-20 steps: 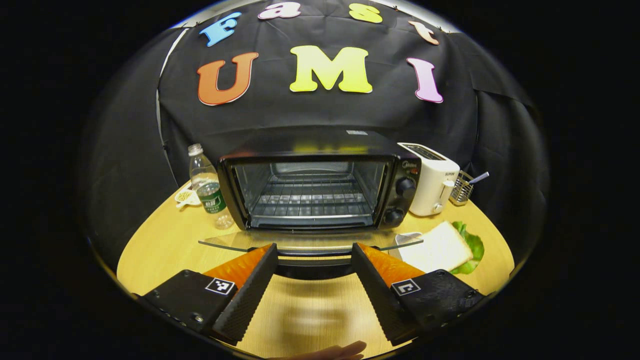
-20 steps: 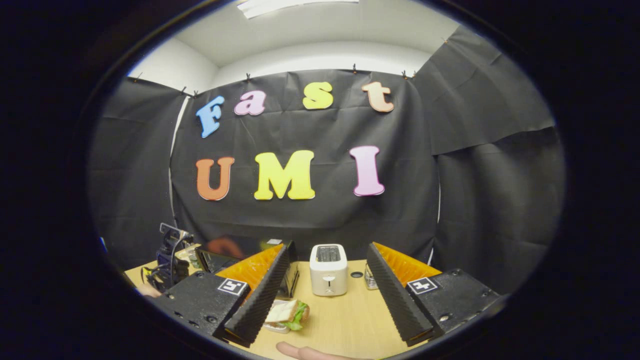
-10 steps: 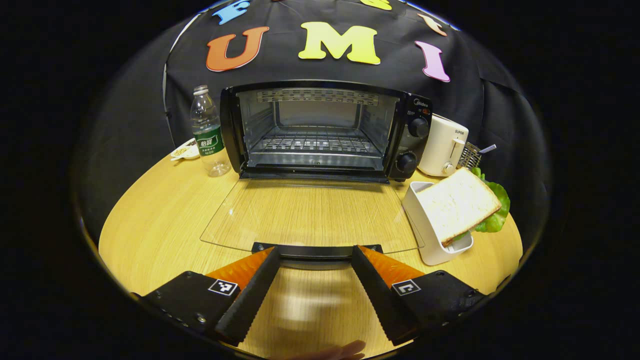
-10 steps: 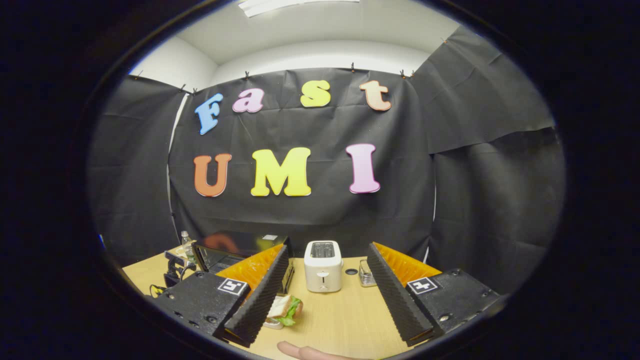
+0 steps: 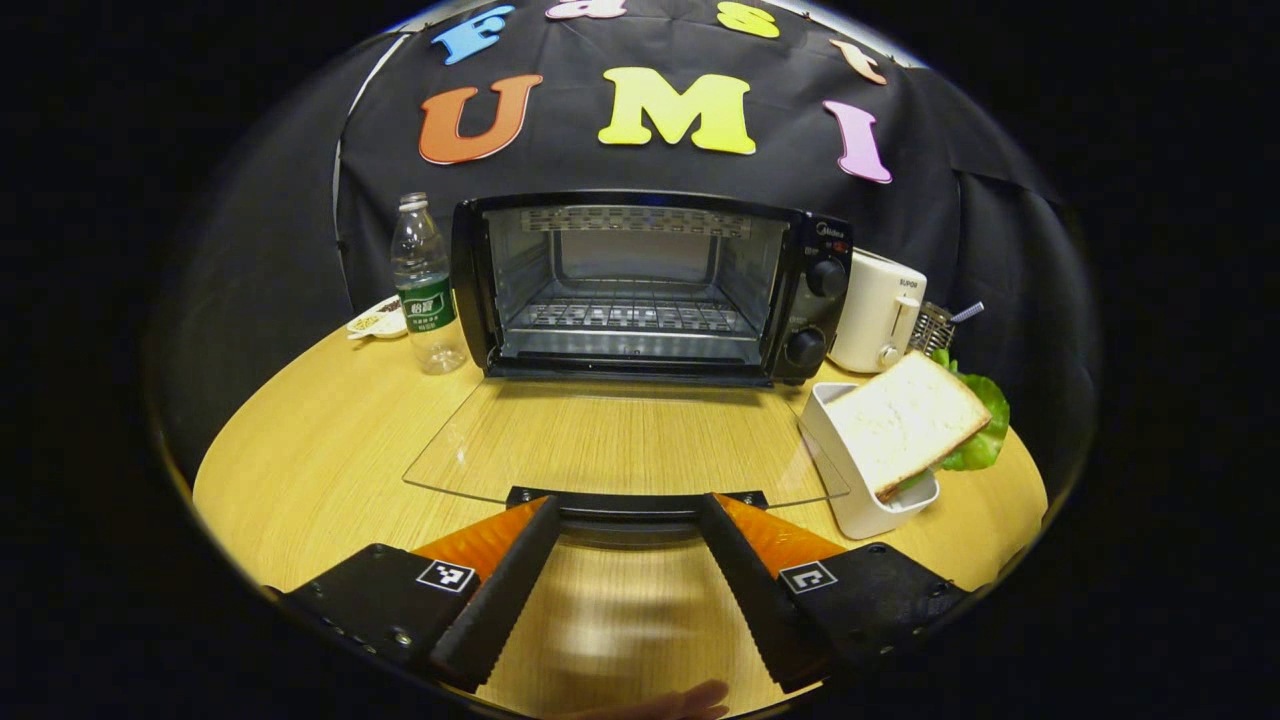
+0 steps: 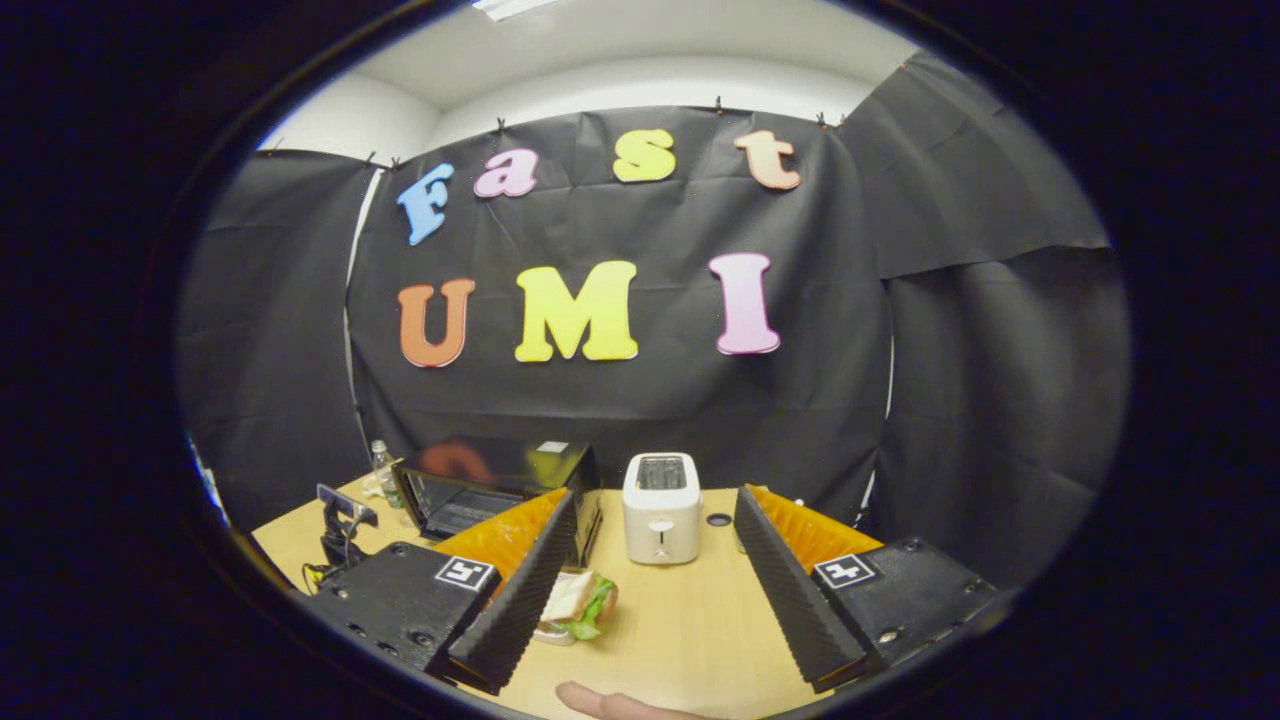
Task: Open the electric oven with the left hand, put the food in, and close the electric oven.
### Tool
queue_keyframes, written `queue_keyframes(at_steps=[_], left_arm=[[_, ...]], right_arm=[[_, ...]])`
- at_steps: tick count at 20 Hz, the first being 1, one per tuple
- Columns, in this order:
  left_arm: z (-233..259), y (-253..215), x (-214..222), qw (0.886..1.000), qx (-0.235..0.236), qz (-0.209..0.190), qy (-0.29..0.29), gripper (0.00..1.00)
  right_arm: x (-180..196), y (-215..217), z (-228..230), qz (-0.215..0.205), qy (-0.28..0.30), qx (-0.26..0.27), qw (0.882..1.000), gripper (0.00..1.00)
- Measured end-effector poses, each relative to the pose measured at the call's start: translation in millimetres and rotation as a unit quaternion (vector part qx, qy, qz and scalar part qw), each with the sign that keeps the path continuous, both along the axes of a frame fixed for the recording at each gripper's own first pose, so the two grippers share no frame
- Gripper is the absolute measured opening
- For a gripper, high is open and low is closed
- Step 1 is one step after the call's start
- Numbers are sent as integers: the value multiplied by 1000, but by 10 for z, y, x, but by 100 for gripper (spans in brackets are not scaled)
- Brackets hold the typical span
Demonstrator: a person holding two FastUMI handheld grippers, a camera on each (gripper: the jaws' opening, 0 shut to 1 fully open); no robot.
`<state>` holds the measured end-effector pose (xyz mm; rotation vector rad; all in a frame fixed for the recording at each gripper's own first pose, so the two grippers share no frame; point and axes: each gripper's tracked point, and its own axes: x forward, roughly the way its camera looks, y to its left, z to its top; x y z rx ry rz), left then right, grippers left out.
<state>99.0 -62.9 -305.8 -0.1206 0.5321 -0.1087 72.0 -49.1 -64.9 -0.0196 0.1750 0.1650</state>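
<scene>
The black electric oven [image 5: 640,285] stands open at the back of the round wooden table, its wire rack bare. Its glass door [image 5: 620,440] lies flat toward me, and the door's handle [image 5: 635,503] sits just beyond the tips of my left gripper [image 5: 628,515], which is open and holds nothing. A sandwich of white bread and lettuce [image 5: 905,420] rests on a white dish [image 5: 860,495] to the right of the door. My right gripper [image 6: 655,500] hangs open above the table, with the sandwich [image 6: 575,600] by its left finger and the oven [image 6: 480,485] farther left.
A water bottle [image 5: 425,285] and a small saucer [image 5: 375,320] stand left of the oven. A white toaster [image 5: 880,310] and a wire holder [image 5: 935,325] stand to its right. The toaster [image 6: 660,505] faces the right gripper. The table's rim curves close on both sides.
The oven door has swung down from half-lowered to flat on the table. My left gripper has stayed open near the handle. The right gripper view has tipped slightly downward.
</scene>
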Motion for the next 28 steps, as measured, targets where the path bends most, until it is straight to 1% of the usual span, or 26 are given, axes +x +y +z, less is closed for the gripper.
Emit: queue_keyframes(at_steps=[1,2,3,4,6,8,10,11,13,15,16,18,19,20,21,22,23,25,26,27,28], left_arm=[[111,33,-12,1000,-7,2,-10,95],[264,92,-22,1000,-10,5,-27,95],[436,167,-31,999,-12,11,-46,94],[624,240,-46,998,-14,17,-65,94],[1022,399,-101,994,-15,31,-105,94],[1389,535,-185,990,-12,34,-140,94],[1736,669,-265,984,-5,47,-172,94],[1899,762,-310,980,-3,53,-192,94],[2249,828,-428,970,9,55,-239,93],[2483,924,-509,959,26,76,-270,92],[2520,958,-541,958,24,87,-273,92],[2523,864,-614,961,9,78,-265,93],[2525,860,-626,962,3,75,-262,92],[2512,872,-647,963,4,77,-260,92],[2514,910,-661,962,12,81,-260,93],[2499,950,-674,962,22,87,-259,93],[2479,939,-687,962,27,87,-257,93],[2425,881,-710,966,22,79,-246,92],[2417,885,-725,967,22,78,-243,93],[2413,890,-737,967,24,77,-242,93],[2400,900,-751,967,27,79,-240,93]], right_arm=[[55,5,-54,6,13,0,1000,92],[115,19,-124,12,27,0,1000,100],[178,21,-184,16,41,1,999,92],[236,26,-254,21,58,1,998,100],[350,44,-424,32,92,6,995,100],[468,97,-602,49,124,10,991,100],[571,160,-866,66,170,21,983,100],[609,224,-1000,80,199,36,976,100],[652,426,-1300,114,259,68,957,100],[693,555,-1576,139,315,94,934,100],[718,603,-1710,149,341,106,922,100],[710,664,-1956,167,390,123,897,98],[718,677,-2055,171,410,131,886,86],[711,710,-2141,179,427,139,875,97],[682,736,-2220,189,444,143,864,96],[662,764,-2283,200,458,148,853,82],[667,787,-2341,206,470,155,844,94],[659,841,-2444,214,491,165,828,93],[666,853,-2503,214,503,169,820,80],[697,890,-2551,210,508,180,816,92],[719,909,-2612,211,517,184,809,91]])
